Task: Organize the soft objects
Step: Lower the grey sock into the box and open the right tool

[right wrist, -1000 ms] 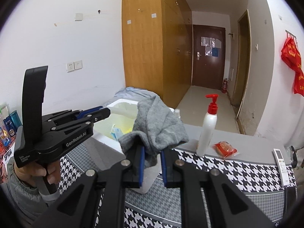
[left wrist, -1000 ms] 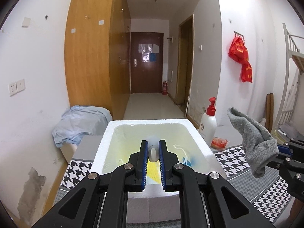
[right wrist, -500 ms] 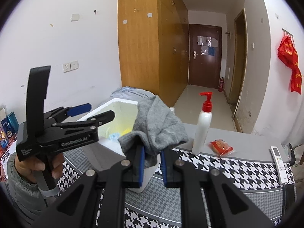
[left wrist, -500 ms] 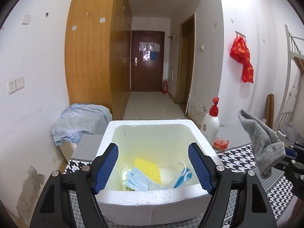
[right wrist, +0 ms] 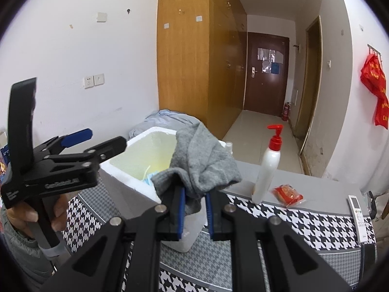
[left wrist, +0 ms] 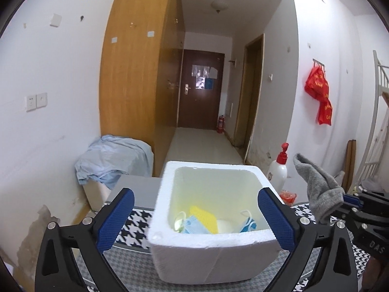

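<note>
Left jaws [left wrist: 194, 219] just opened wide, empty; right jaws [right wrist: 193, 210] pinching the grey sock [right wrist: 199, 160] — I'd carry it left over the foam box [right wrist: 126, 170] before letting go.

— Surfaces?
— My tool [right wrist: 193, 213]: matt black plastic, textured blue pads [left wrist: 276, 219]. Sock [right wrist: 199, 163]: grey knit cloth.
— Box [left wrist: 214, 258]?
— Rough white foam. Table [right wrist: 304, 221] cover: woven houndstooth cloth. Bottle [right wrist: 267, 168]: glossy plastic.
</note>
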{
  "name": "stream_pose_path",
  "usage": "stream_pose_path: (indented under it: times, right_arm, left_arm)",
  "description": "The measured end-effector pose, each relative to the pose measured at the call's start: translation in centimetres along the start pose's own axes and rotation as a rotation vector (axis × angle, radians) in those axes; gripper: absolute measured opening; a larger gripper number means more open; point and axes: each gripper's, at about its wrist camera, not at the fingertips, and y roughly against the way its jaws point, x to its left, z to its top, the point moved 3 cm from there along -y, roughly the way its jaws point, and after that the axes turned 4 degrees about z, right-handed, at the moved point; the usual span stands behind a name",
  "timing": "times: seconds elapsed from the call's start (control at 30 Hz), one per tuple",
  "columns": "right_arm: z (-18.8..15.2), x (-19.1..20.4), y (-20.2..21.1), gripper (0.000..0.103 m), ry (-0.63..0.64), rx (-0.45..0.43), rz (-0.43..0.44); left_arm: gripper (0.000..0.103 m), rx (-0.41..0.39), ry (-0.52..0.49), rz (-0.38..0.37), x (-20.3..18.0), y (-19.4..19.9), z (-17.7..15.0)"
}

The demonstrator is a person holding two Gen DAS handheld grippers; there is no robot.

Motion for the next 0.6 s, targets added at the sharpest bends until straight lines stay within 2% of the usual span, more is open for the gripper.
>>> stream_pose_path:
  times: [0.6]
  right_arm:
    - [2.0, 2.6, -3.4, 0.019, 0.028, 0.018, 0.065]
  left_arm:
    - [0.102, -0.021, 0.005, 0.094, 3.3, 2.9, -1.3]
